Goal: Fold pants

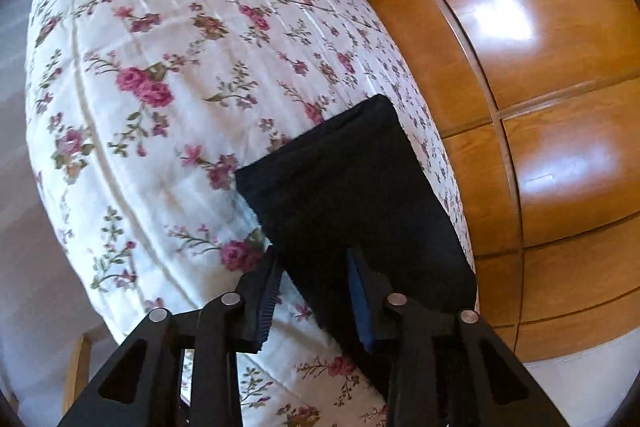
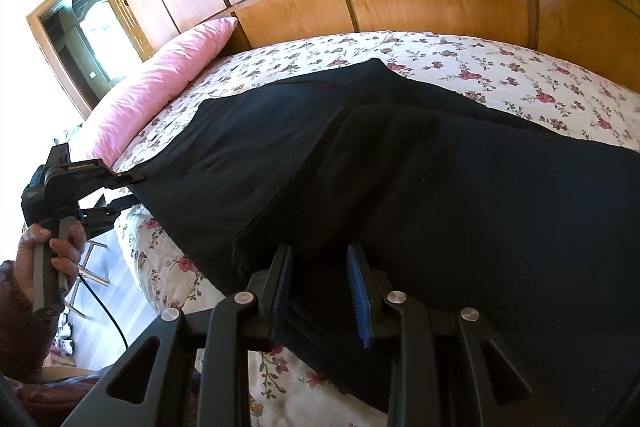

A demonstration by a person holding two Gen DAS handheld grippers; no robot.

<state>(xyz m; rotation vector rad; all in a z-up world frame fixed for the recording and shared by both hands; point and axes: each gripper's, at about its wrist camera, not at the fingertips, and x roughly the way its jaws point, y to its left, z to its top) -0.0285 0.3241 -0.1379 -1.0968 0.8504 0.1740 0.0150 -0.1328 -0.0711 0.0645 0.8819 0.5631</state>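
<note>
Black pants (image 2: pixel 400 163) are seen spread across a floral bedspread (image 2: pixel 520 83), with one layer of the dark cloth already lying doubled over another, its edge running down the middle of the right wrist view. In the left wrist view only a narrow end of the pants (image 1: pixel 352 187) is shown, lying near the side of the bed that runs along a glossy wooden panelled wall (image 1: pixel 540 67). The near hem of that end is taken between the fingers of the left gripper (image 1: pixel 316 291); from the right wrist view the same gripper (image 2: pixel 130 181) is seen pinching the corner of the cloth at the left edge of the bed, gripped at its handle by a hand (image 2: pixel 52 251) with a dark red sleeve below it. The right gripper (image 2: pixel 320 291) is set at the near edge of the doubled layer, with the fabric passing between its ribbed blue pads (image 2: pixel 360 303); the jaws are narrowly parted and the cloth fills the gap, so a pinch on the pants is read, though the contact itself is lost in the black. A pink pillow (image 2: pixel 168 83) is laid at the head of the bed, touching the wooden wall, and beyond it a bright doorway (image 2: pixel 92 31) is visible
</note>
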